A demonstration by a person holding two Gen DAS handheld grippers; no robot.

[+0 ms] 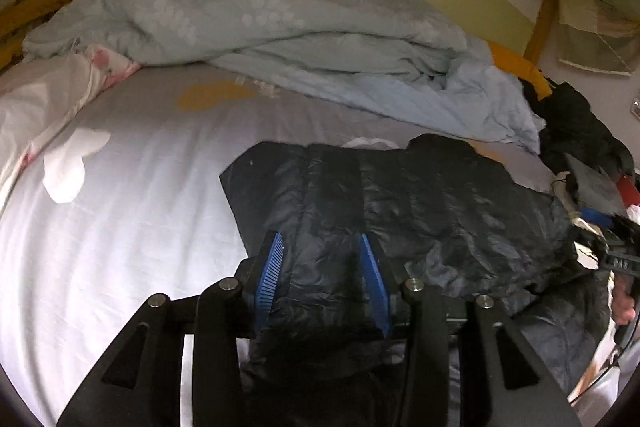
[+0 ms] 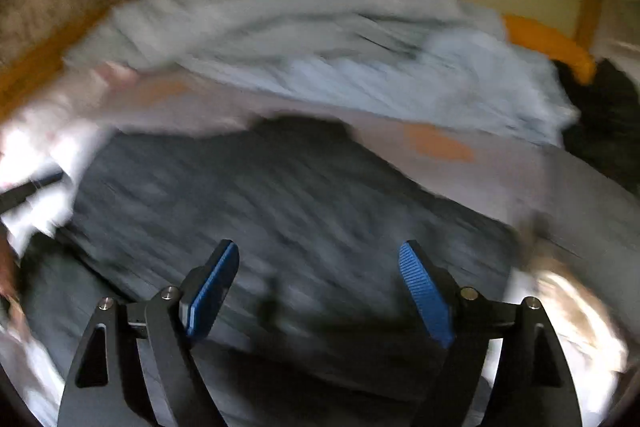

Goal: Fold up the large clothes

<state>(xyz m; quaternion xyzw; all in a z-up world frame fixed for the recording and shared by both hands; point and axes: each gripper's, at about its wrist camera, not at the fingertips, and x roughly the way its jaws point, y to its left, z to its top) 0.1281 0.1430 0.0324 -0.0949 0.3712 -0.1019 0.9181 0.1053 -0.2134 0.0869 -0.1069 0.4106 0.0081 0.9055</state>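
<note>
At the far left a pink floral pillow lies on the pale grey bedsheet, with a crumpled light blue duvet heaped behind. The left gripper has its blue pads spread, with a fold of the black puffer jacket bunched between them; whether it truly pinches the cloth is unclear. The jacket lies on the sheet toward the right. In the blurred right-wrist view, the right gripper hangs wide apart above the jacket, holding nothing.
</note>
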